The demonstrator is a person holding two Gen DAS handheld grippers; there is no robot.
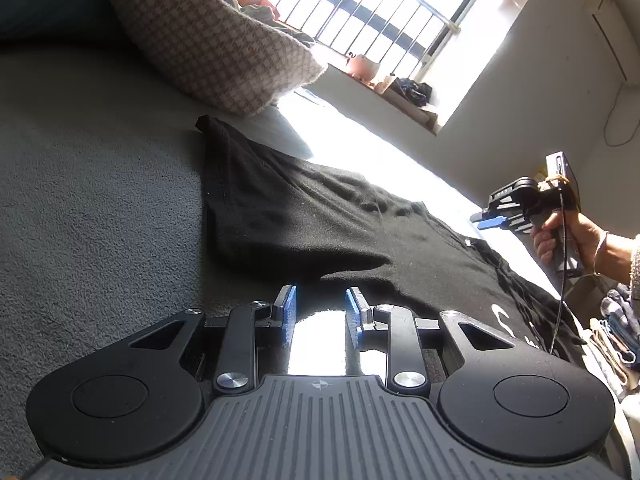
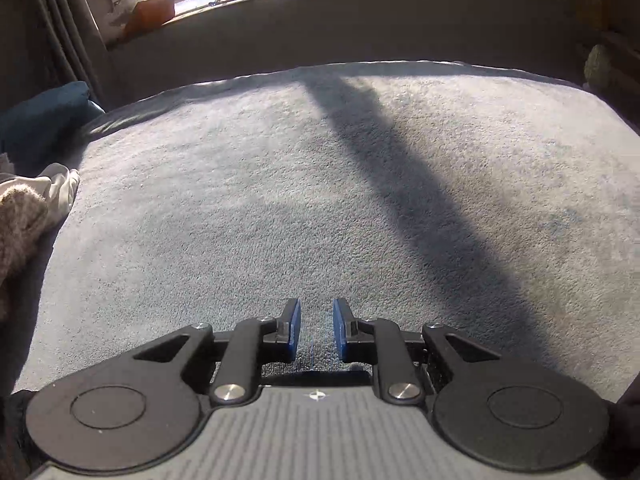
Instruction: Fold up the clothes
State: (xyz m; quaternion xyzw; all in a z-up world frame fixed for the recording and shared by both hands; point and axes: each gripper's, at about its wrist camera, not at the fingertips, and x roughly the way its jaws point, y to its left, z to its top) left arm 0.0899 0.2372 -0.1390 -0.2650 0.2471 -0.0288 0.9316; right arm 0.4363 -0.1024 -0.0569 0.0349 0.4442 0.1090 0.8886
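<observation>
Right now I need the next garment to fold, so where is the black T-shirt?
The black T-shirt lies spread on the grey bed cover in the left wrist view, just ahead of the open left gripper, below the houndstooth cushion.

- Black T-shirt (image 1: 320, 224): dark knit garment with white print near its right end, lying spread across the grey fleece bed cover (image 1: 100, 200).
- One section is folded over on top; the fabric is lightly wrinkled and partly sunlit.
</observation>
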